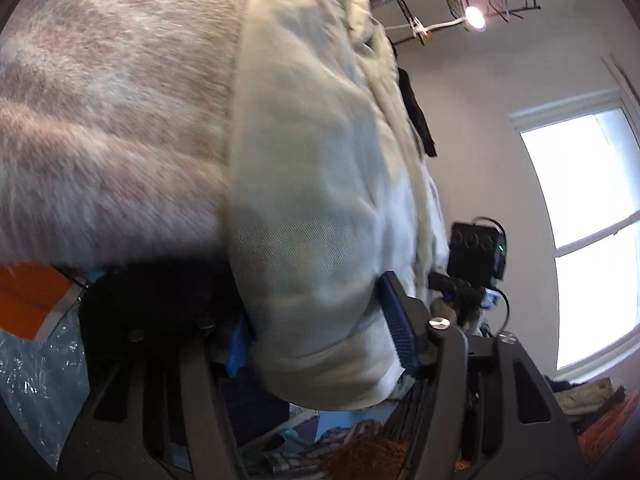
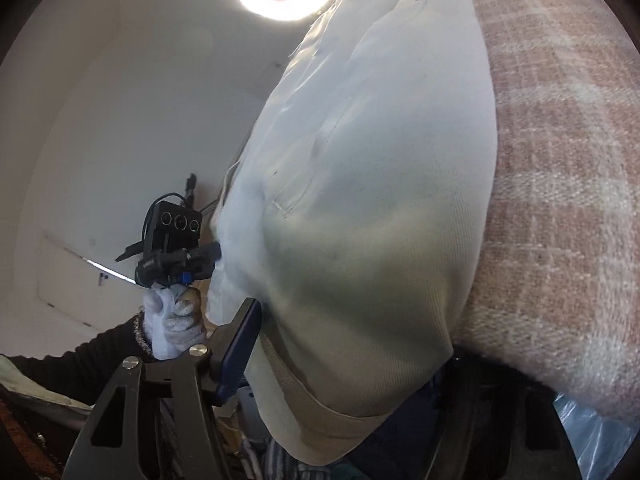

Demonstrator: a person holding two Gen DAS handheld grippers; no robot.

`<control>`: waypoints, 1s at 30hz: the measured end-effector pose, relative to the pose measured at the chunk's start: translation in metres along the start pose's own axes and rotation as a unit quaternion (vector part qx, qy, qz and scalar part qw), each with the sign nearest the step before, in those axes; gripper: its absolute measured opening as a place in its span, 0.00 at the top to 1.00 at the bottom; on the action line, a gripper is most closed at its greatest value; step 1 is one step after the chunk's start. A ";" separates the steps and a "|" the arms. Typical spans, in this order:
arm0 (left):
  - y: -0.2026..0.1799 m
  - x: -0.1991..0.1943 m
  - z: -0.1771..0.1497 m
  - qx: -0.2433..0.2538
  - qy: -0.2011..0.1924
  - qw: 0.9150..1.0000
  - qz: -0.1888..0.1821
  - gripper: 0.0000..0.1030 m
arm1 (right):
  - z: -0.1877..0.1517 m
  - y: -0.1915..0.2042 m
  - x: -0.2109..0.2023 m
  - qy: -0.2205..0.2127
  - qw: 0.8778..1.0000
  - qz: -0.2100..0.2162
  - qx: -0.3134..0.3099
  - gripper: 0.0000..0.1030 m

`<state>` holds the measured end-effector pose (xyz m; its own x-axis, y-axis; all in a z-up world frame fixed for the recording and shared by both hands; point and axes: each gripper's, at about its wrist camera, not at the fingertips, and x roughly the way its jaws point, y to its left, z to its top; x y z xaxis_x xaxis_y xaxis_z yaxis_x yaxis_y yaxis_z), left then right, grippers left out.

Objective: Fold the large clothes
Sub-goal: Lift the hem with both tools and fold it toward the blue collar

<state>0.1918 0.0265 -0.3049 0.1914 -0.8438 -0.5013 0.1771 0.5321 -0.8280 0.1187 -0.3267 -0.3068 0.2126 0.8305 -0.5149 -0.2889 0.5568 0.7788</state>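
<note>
Your left tool (image 1: pixel 320 328) clamps cream garment (image 1: pixel 320 184); right tool (image 2: pixel 344 356) clamps same garment. Plaid blanket (image 2: pixel 560 200) at 3 o'clock.

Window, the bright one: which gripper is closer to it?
Right. The right gripper lies between the left gripper and the window; the left one is farther away. Both clamp the pale garment.
</note>
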 end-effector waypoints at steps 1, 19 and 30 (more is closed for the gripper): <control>-0.004 -0.001 -0.001 0.002 0.002 1.000 -0.002 0.51 | 0.001 -0.001 0.002 0.002 1.000 0.006 0.001 0.31; -0.042 -0.002 -0.019 0.021 0.009 1.000 -0.001 0.57 | -0.002 0.034 0.010 0.050 0.998 0.027 -0.025 0.56; -0.079 -0.053 -0.003 0.027 -0.060 0.997 -0.042 0.80 | 0.020 0.047 -0.027 -0.016 0.993 0.119 0.016 0.76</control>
<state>0.1647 0.0291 -0.2135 0.2870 -0.8733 -0.3937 0.2488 0.4648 -0.8497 0.1178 -0.3229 -0.2493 0.1708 0.9372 -0.3040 -0.3053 0.3437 0.8881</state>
